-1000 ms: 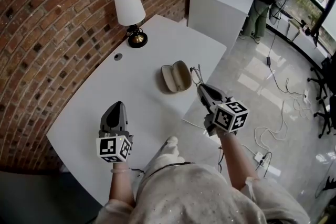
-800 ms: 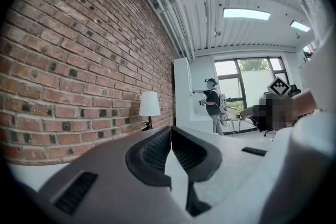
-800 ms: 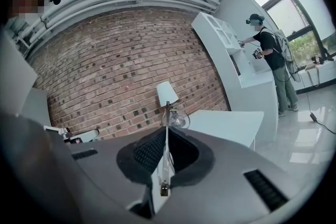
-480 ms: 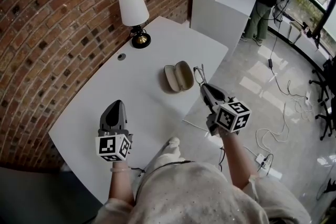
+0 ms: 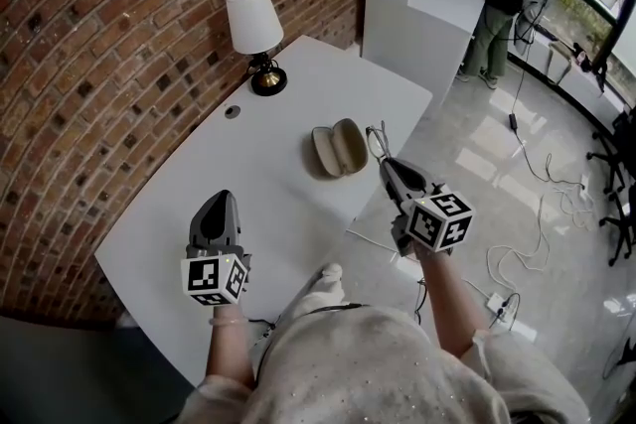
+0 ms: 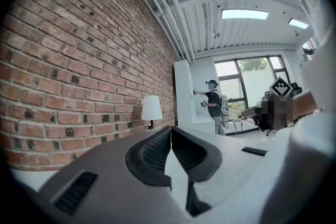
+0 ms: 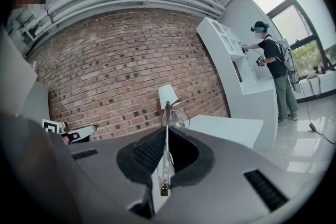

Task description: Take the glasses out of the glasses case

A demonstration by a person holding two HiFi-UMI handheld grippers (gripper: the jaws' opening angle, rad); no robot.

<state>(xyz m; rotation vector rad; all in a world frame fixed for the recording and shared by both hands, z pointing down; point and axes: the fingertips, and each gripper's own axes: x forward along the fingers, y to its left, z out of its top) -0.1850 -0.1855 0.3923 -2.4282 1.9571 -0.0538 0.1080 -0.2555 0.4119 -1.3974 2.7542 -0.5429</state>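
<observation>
Two tongs showed in the head view: left tongs (image 5: 219,202) above the bench (image 5: 298,94), and right tongs (image 5: 386,166) holding the glasses (image 5: 375,142) just beside the open glasses case (image 5: 336,147). The left gripper view showed jaws together, empty. The right gripper view showed jaws clamped on the glasses' arm.

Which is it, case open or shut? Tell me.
Open: the glasses case lies with both halves spread on the table; the glasses are out, clamped in the right gripper.
</observation>
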